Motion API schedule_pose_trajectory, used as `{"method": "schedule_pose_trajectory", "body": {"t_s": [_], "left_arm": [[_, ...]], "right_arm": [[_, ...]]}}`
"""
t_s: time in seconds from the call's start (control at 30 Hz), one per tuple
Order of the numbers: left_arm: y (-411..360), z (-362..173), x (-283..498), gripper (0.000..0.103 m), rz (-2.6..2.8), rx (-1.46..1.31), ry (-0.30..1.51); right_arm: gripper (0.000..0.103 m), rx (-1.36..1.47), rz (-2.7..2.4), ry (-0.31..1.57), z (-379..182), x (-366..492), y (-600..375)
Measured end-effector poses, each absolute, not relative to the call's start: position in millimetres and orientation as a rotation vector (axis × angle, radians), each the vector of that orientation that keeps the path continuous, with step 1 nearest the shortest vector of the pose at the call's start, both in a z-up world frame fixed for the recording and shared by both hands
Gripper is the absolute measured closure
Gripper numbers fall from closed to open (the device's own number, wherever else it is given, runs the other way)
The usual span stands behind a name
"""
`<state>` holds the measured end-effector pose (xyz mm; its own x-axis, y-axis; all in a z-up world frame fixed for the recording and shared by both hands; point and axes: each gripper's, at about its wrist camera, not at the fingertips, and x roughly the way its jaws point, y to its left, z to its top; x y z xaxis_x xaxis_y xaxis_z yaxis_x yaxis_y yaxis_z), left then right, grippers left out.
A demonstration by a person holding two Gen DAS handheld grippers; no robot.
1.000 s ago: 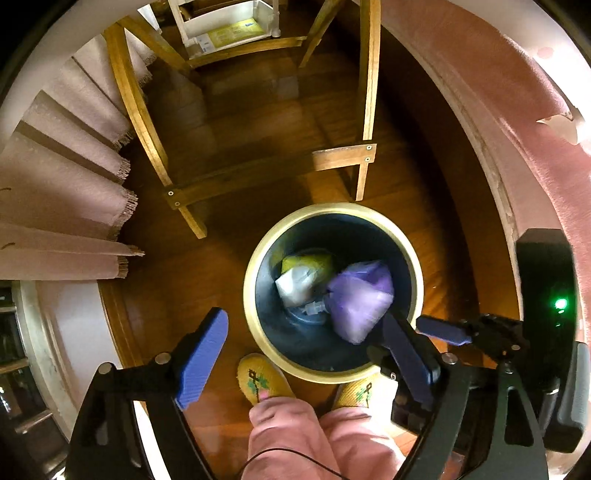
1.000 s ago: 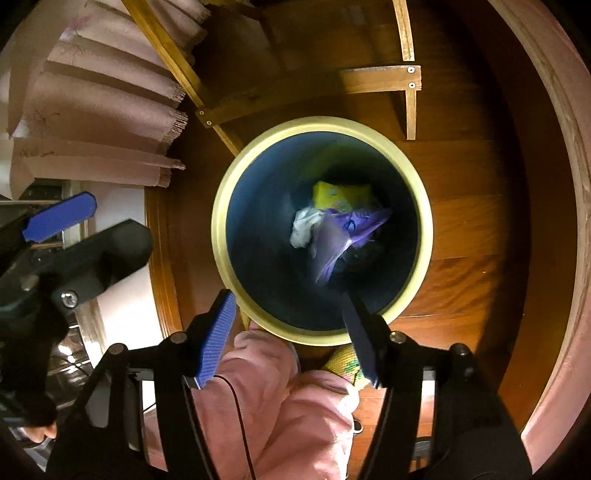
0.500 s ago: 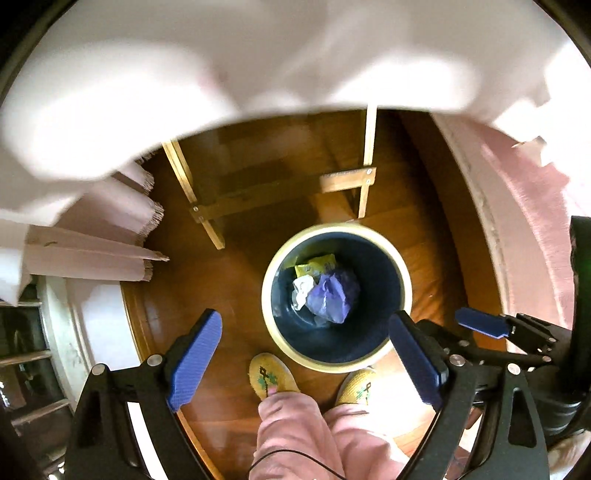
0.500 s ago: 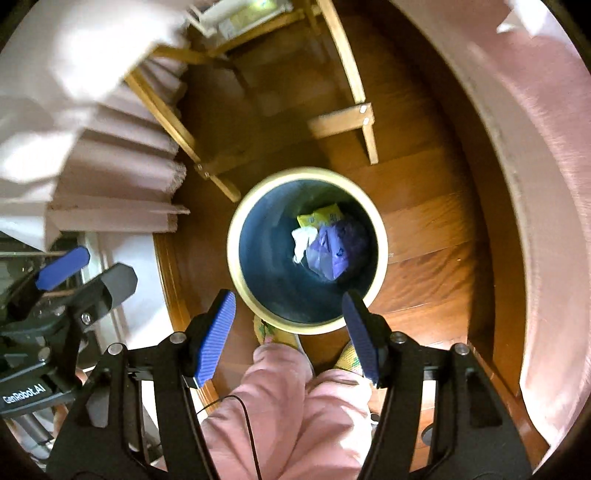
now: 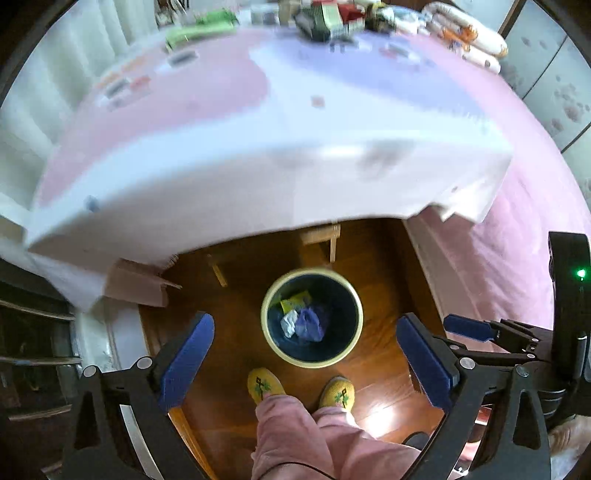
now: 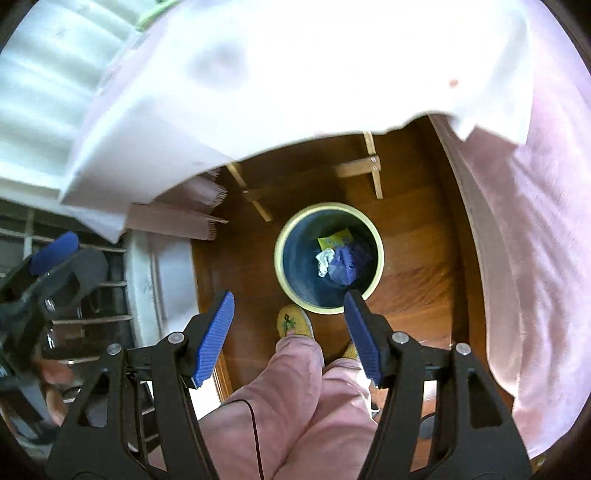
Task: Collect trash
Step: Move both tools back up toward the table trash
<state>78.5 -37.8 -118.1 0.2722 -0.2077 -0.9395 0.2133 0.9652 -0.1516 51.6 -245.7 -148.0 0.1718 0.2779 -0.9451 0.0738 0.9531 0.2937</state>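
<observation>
A: Status on tongs?

B: Left gripper spread wide, nothing btwn pads. Right gripper also apart, empty. Both held high, aimed straight down at floor.

A: Trash?

B: Down in bin, dark inside w/ pale rim, standing on wood floor just ahead of yellow slippers. Inside: purple bag, white crumpled bit touching it on one side, yellow wrapper behind both. Same three from right cam: purple bag, white scrap, yellow wrapper.

A: Why bin there?

B: Prob. parked by table edge for short carry from tabletop to drop. Sits in gap btwn wooden legs and pink bed cover, so reachable from standing spot w/o stepping.

A: Why tongs that high?

B: Likely clear of table lip. White cloth fills top half of both views, blurred. Suggests aim is tabletop, not bin.

A: More to collect?

B: Clutter at far edge of table: boxes, green pkg, all smeared, can't ID as trash or not. A few small bits on cloth nearer, too blurred to call.

A: Next?

B: Guess: pick out a scrap on cloth, close on it, bring back over rim. Risk: thin scrap slipping from pads, or cloth getting pinched along w/ it.
</observation>
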Motion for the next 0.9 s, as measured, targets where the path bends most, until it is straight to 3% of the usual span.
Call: {"method": "schedule_pose_trajectory", "body": {"t_s": [0.37,0.9], "left_arm": [[20.2,3.8,61.9,0.002,-0.136,-0.002,1.073],[25.3,76.4,85.3,0.001,-0.027,0.057,0.918]], "right_arm": [[0.044,0.146,0.312,1.252,-35.8,66.6,-216.1],[0.044,0.054,0.388,1.078,41.0,138.6,-206.0]]}}
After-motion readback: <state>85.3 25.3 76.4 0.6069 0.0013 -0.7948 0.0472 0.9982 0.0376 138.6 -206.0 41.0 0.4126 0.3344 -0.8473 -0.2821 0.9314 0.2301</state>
